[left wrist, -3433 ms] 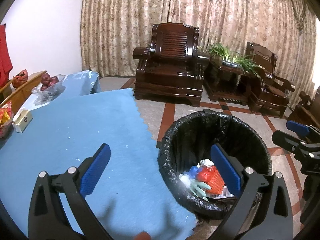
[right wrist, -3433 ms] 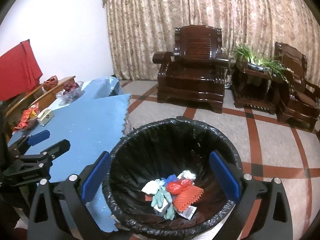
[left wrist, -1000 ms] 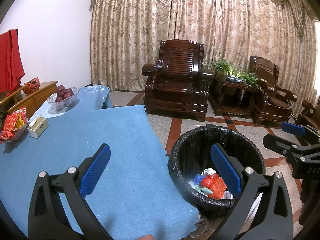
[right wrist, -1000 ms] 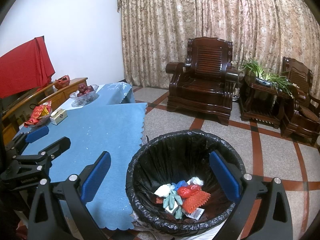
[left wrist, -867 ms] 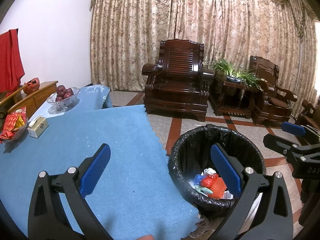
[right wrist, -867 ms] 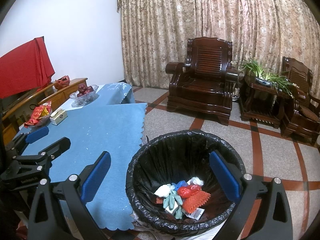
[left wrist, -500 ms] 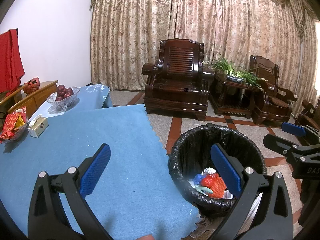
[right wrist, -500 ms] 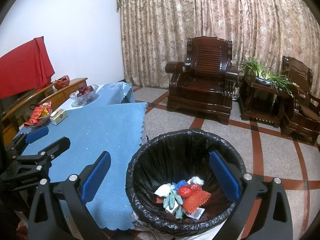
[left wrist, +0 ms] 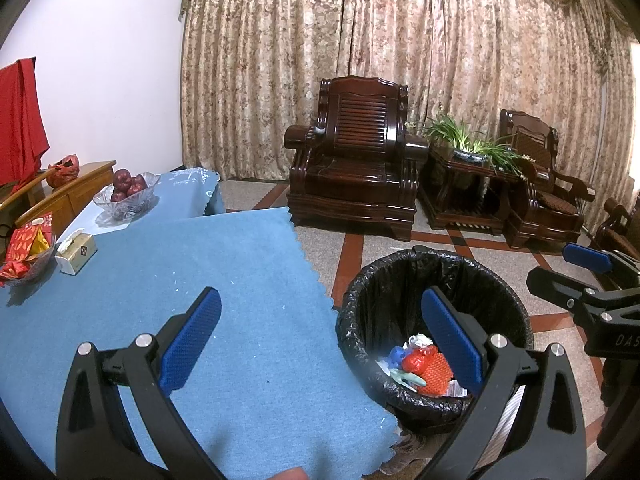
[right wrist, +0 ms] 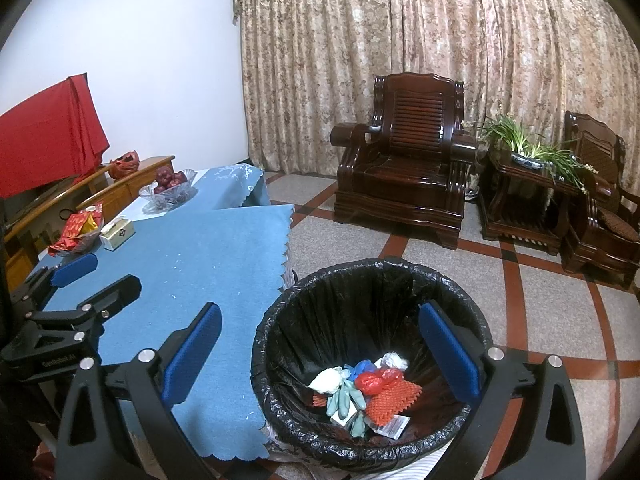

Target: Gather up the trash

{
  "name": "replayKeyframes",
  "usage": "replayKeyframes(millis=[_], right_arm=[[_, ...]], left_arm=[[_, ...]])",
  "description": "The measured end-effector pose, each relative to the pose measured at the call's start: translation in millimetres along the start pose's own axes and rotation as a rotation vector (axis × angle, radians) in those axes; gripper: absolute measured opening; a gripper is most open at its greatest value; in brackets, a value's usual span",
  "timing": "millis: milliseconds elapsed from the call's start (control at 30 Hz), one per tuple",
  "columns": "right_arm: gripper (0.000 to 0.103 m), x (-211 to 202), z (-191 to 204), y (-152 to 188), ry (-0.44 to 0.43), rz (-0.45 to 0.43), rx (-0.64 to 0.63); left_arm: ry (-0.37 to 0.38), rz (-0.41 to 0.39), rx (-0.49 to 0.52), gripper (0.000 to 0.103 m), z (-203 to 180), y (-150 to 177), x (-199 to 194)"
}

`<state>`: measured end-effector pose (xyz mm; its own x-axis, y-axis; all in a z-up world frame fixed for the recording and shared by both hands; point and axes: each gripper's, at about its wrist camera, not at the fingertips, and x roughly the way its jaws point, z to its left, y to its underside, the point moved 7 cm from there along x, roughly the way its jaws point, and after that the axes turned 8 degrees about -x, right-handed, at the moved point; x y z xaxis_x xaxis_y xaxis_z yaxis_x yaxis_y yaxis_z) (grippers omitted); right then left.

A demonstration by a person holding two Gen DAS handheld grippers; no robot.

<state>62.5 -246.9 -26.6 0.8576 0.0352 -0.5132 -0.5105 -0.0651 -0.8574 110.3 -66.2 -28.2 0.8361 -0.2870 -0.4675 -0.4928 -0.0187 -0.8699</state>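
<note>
A round bin lined with a black bag (left wrist: 434, 280) (right wrist: 372, 276) stands on the floor beside the blue-clothed table (left wrist: 168, 276) (right wrist: 192, 256). Trash lies in it: a red net (right wrist: 390, 400), a red crumpled wrapper (right wrist: 376, 378), a blue piece, white wads and a pale green glove (right wrist: 344, 400). My left gripper (left wrist: 320, 338) is open and empty, above the table's near corner and the bin's left rim. My right gripper (right wrist: 320, 348) is open and empty above the bin. Each gripper shows in the other's view, the right one (left wrist: 592, 280) and the left one (right wrist: 76, 292).
At the table's far left stand a glass bowl of red fruit (left wrist: 126, 194), a small tissue box (left wrist: 76, 254) and a bowl of red snack packets (left wrist: 26, 250). Dark wooden armchairs (left wrist: 356, 176) and a plant on a side table (left wrist: 472, 148) stand before the curtains. The floor is tiled.
Since 3.4 s ago both grippers have drawn back and up from the bin, which looks smaller. Over the last second nothing has visibly moved.
</note>
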Motion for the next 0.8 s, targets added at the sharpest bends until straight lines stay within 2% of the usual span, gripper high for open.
replayKeyframes(millis=[800], right_arm=[[0.097, 0.0, 0.5, -0.5, 0.001, 0.001, -0.002]], left_arm=[[-0.001, 0.002, -0.001, 0.098, -1.2, -2.4, -0.5]])
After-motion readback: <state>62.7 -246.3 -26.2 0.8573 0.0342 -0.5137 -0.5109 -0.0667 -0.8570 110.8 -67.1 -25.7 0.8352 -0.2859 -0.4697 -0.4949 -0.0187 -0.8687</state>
